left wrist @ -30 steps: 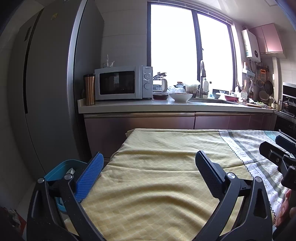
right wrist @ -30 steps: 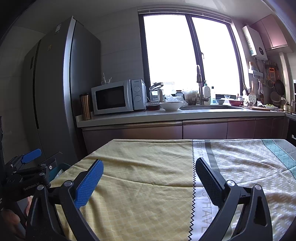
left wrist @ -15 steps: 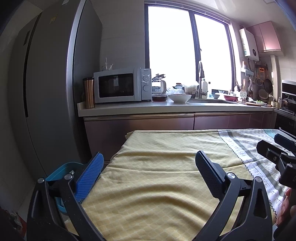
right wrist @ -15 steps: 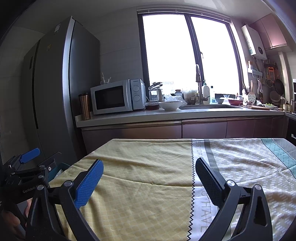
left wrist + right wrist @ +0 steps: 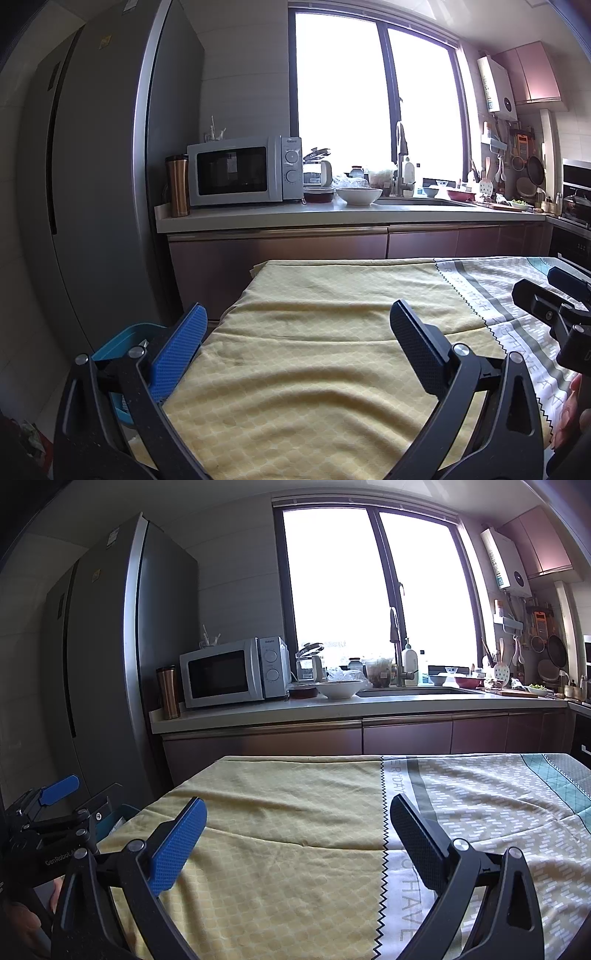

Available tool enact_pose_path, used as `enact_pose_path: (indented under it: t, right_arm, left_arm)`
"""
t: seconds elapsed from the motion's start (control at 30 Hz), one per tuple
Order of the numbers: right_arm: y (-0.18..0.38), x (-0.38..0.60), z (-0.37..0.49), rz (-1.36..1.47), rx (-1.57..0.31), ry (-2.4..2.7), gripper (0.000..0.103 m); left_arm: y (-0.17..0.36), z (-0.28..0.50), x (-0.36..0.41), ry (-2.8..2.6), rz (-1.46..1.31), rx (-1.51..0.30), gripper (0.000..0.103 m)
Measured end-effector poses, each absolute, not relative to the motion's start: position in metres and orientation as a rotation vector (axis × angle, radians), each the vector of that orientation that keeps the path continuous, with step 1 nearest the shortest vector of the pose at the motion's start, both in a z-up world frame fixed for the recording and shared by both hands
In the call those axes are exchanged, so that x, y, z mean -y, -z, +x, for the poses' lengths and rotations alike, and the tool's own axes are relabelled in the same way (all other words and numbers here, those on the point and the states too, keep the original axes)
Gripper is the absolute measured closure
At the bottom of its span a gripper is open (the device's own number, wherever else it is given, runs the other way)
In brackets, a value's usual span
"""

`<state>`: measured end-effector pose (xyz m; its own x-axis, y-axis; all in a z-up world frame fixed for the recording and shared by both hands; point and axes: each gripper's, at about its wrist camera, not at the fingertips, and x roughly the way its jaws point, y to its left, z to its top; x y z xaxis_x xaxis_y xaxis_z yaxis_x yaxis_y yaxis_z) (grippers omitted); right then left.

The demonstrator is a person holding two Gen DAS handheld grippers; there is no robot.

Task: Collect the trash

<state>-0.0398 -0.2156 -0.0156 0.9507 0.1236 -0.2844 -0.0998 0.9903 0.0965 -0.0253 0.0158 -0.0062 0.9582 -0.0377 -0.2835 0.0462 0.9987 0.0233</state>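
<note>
My left gripper (image 5: 297, 347) is open above the yellow part of the tablecloth (image 5: 314, 332), nothing between its fingers. My right gripper (image 5: 297, 829) is open too, held over the seam where the yellow cloth meets the grey patterned cloth (image 5: 480, 797). A blue bin (image 5: 122, 343) stands on the floor off the table's left corner, partly hidden behind my left blue finger; a sliver of the bin (image 5: 118, 818) shows in the right wrist view. No loose trash shows on the cloth. The right gripper (image 5: 554, 299) shows at the right edge of the left wrist view.
A tall grey fridge (image 5: 92, 184) stands at the left. Behind the table runs a counter (image 5: 332, 218) with a microwave (image 5: 240, 173), a brown tumbler (image 5: 178, 186), a white bowl (image 5: 358, 195), a sink and dishes. A bright window (image 5: 369, 110) is above it.
Both views have dipped a little, so the kitchen sits slightly higher in frame. Both grippers stay open and hold nothing.
</note>
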Motion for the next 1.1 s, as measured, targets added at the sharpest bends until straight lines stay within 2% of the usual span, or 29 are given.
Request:
enact_pose_path:
  t: [1.1]
  right_arm:
    - [0.02, 0.205, -0.048, 0.086, -0.269, -0.074, 0.007]
  left_arm:
    - [0.008, -0.025, -0.017, 0.028, 0.03, -0.278, 0.005]
